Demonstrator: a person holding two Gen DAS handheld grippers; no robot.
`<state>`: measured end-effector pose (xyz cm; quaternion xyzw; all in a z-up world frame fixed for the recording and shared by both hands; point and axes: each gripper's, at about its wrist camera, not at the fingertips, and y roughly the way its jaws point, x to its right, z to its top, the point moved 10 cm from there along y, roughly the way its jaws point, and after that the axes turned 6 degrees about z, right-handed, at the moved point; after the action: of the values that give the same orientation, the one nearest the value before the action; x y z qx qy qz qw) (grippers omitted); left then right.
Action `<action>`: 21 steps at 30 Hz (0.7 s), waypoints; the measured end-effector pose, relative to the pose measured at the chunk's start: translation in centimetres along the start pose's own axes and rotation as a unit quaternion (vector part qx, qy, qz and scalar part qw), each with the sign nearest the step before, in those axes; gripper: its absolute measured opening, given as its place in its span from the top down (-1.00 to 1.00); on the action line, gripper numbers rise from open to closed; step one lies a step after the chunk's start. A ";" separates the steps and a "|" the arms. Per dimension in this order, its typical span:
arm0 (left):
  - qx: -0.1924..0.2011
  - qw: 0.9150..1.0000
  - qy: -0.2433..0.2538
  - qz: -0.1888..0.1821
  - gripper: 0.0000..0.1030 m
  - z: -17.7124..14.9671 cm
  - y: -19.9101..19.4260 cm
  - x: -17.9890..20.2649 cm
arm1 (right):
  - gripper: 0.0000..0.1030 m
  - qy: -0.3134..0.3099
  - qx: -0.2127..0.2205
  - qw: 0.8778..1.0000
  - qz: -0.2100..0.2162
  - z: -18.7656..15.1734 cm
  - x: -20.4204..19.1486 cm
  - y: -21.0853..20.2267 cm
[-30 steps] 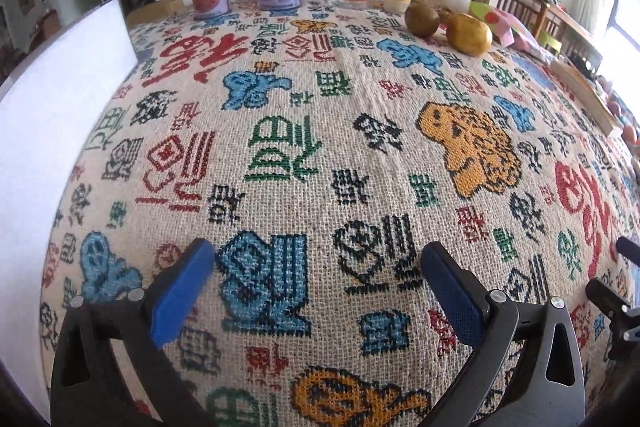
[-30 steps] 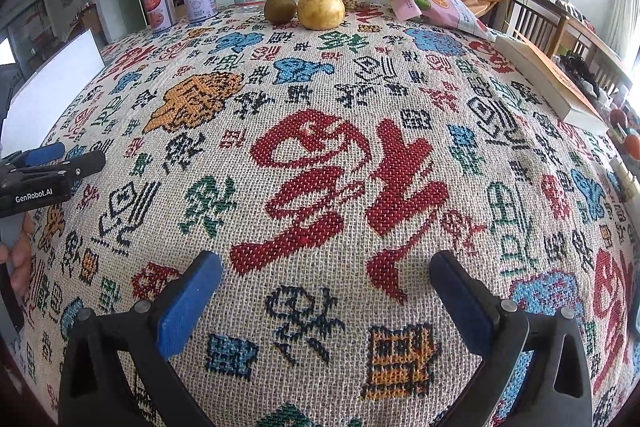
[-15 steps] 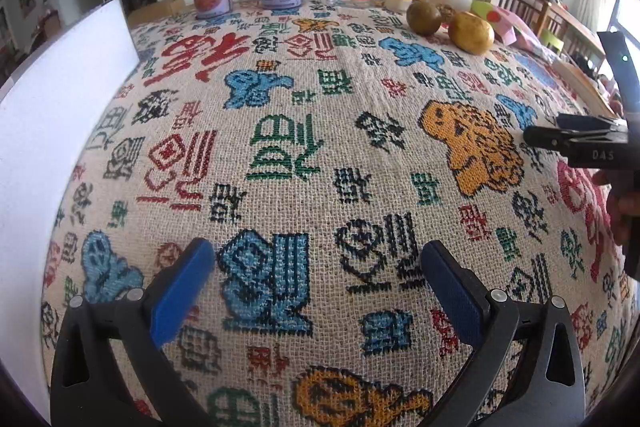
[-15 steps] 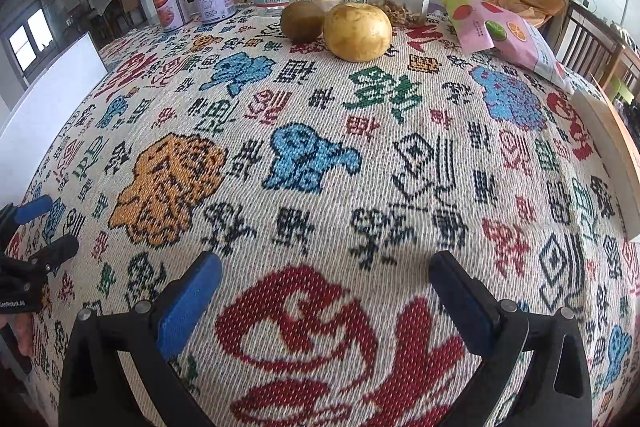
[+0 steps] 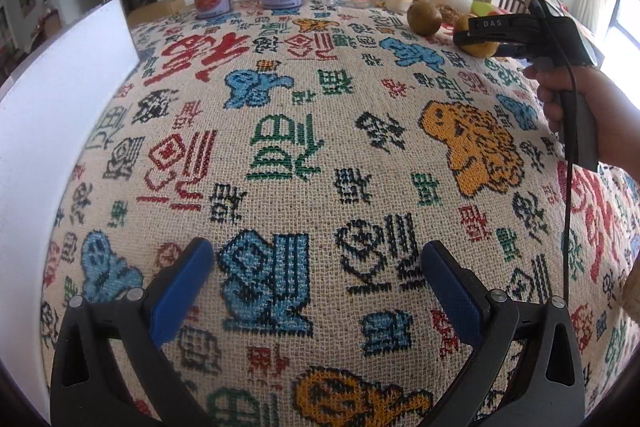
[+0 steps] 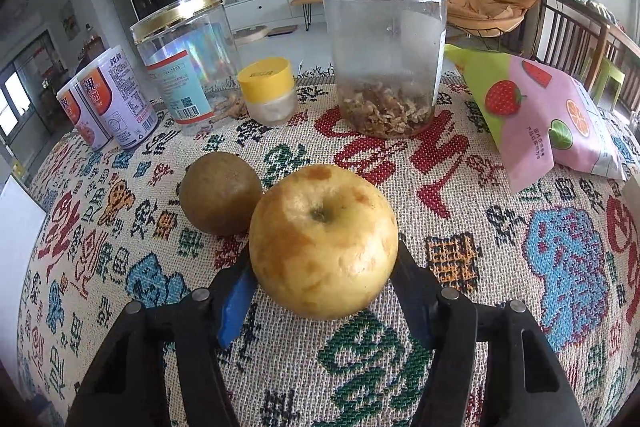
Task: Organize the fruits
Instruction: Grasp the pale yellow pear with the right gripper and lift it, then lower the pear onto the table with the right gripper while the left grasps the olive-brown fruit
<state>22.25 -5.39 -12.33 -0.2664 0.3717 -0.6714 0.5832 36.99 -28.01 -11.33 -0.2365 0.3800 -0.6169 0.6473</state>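
Observation:
A yellow apple (image 6: 324, 243) lies on the patterned tablecloth (image 6: 500, 267), with a round brown fruit (image 6: 220, 193) touching its far left side. My right gripper (image 6: 323, 255) is closing on the apple, and both fingers lie against its sides. In the left wrist view the same apple (image 5: 478, 50) is half hidden behind the right gripper's black fingers, with the brown fruit (image 5: 424, 18) just left of it. A hand (image 5: 576, 95) holds that gripper's handle. My left gripper (image 5: 316, 259) stands open over bare cloth, nothing between its blue pads.
Behind the fruits stand a black-lidded jar (image 6: 386, 59), a yellow-lidded pot (image 6: 268, 91), a gold-lidded clear jar (image 6: 184, 59) and two cans (image 6: 116, 99). A pink snack bag (image 6: 548, 107) lies at the right. A white board (image 5: 52, 131) borders the table's left side.
The right gripper has travelled across the table to the fruits and its jaws have narrowed around the yellow apple. The left gripper has stayed in place, still open.

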 end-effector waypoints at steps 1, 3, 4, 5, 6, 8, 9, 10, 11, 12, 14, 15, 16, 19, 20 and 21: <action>0.000 1.000 0.000 0.000 -0.99 0.0 0.0 0.1 | -0.23 -0.002 0.000 1.000 0.007 -0.3 0.2 -0.3; 0.000 1.000 0.000 0.000 -0.99 0.0 0.0 0.0 | -0.23 -0.012 -0.004 1.000 0.021 -2.0 0.2 -1.7; 0.000 1.000 0.000 0.000 -0.99 0.0 0.0 0.0 | -0.23 -0.017 -0.006 1.000 0.025 -3.1 0.3 -2.6; 0.000 1.000 0.000 0.000 -0.99 0.1 0.0 -0.1 | -0.23 -0.021 -0.010 0.999 0.028 -4.3 0.4 -3.7; 0.000 1.000 0.000 0.000 -0.99 0.0 0.0 0.0 | -0.23 -0.025 -0.016 0.999 0.030 -5.6 0.6 -4.8; 0.000 1.000 0.000 0.000 -0.99 0.0 0.0 0.0 | -0.23 -0.038 -0.028 0.998 0.030 -8.3 0.9 -7.2; 0.000 1.000 0.000 0.000 -0.99 0.0 0.0 0.0 | -0.23 -0.045 -0.035 0.998 0.030 -9.7 1.1 -8.5; 0.000 1.000 0.000 0.000 -0.99 0.0 -0.1 0.0 | -0.23 -0.048 -0.041 0.997 0.031 -11.1 1.1 -9.8; 0.000 1.000 0.000 0.000 -0.99 0.1 0.0 -0.1 | -0.23 -0.050 -0.048 0.997 0.033 -12.7 1.3 -11.3; 0.000 1.000 0.000 0.000 -0.99 0.0 0.0 0.0 | -0.24 -0.051 -0.054 0.997 0.034 -14.3 1.5 -12.6; 0.000 1.000 0.001 0.001 -0.99 0.0 -0.1 -0.1 | -0.23 -0.057 -0.058 0.996 0.029 -17.1 1.9 -15.1; 0.000 1.000 0.001 0.001 -0.99 0.0 -0.1 0.0 | -0.24 -0.062 -0.057 0.996 0.024 -18.4 2.2 -16.0; 0.000 1.000 0.001 0.001 -0.99 0.0 -0.2 0.0 | -0.24 -0.069 -0.052 0.996 0.019 -19.5 2.3 -16.7; 0.000 1.000 0.002 0.002 -0.99 0.0 -0.1 0.0 | -0.26 -0.092 -0.017 0.996 -0.003 -21.0 1.7 -17.7; 0.000 1.000 0.001 0.004 -0.99 0.0 -0.2 0.1 | -0.31 -0.093 -0.014 0.996 -0.008 -21.2 1.7 -17.4; -0.001 1.000 -0.001 0.007 -0.99 0.0 -0.3 0.1 | -0.43 -0.091 -0.019 0.996 -0.005 -21.4 1.5 -17.1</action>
<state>22.07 -5.45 -12.15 -0.2646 0.3736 -0.6672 0.5876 9.57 -28.15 -11.20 -0.3060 0.3302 -0.5886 0.6715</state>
